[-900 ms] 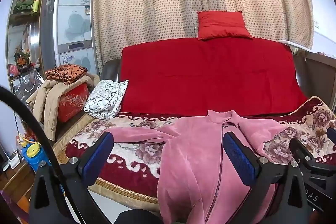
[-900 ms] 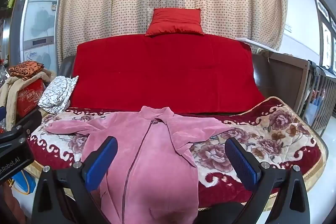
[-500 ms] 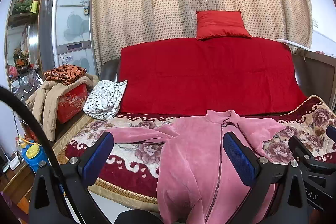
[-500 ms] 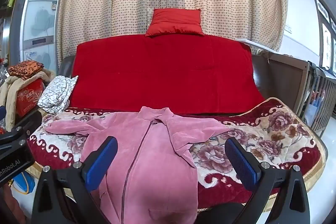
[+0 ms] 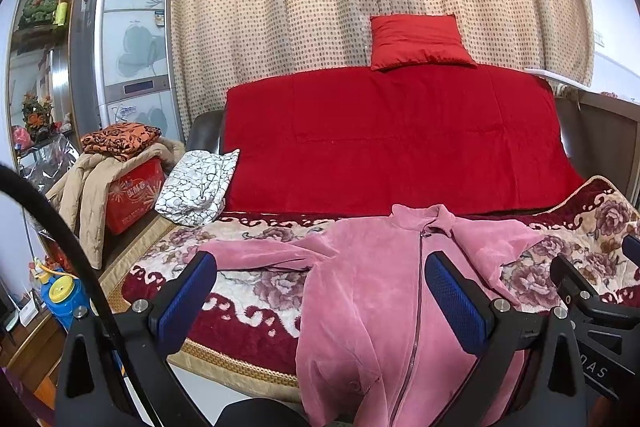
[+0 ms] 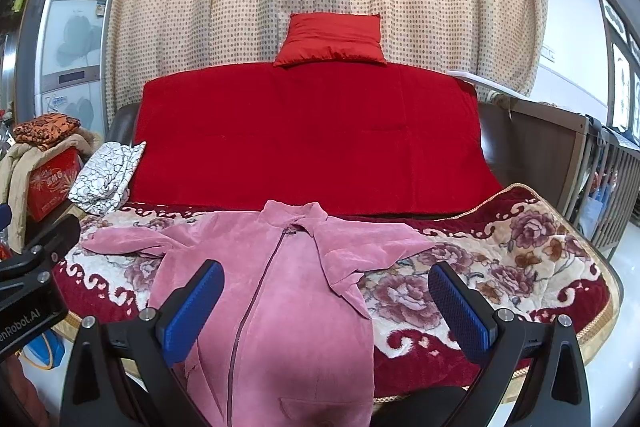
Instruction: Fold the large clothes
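A pink zip-up fleece jacket (image 5: 372, 291) (image 6: 280, 291) lies front-up on the flowered sofa cover (image 5: 248, 291) (image 6: 500, 267), collar toward the backrest, hem hanging over the front edge. One sleeve stretches out to the left, the other is folded in toward the right. My left gripper (image 5: 320, 295) hovers open in front of the jacket's left half, its blue pads wide apart with nothing between them. My right gripper (image 6: 326, 299) is open too, held short of the jacket's right half. Neither touches the cloth.
A red blanket (image 5: 392, 139) covers the backrest, with a red cushion (image 5: 416, 43) on top. A white patterned cloth (image 5: 196, 187) lies at the sofa's left end. A red box (image 5: 132, 195) with clothes piled on it stands beside it. A wooden crib (image 6: 592, 167) stands right.
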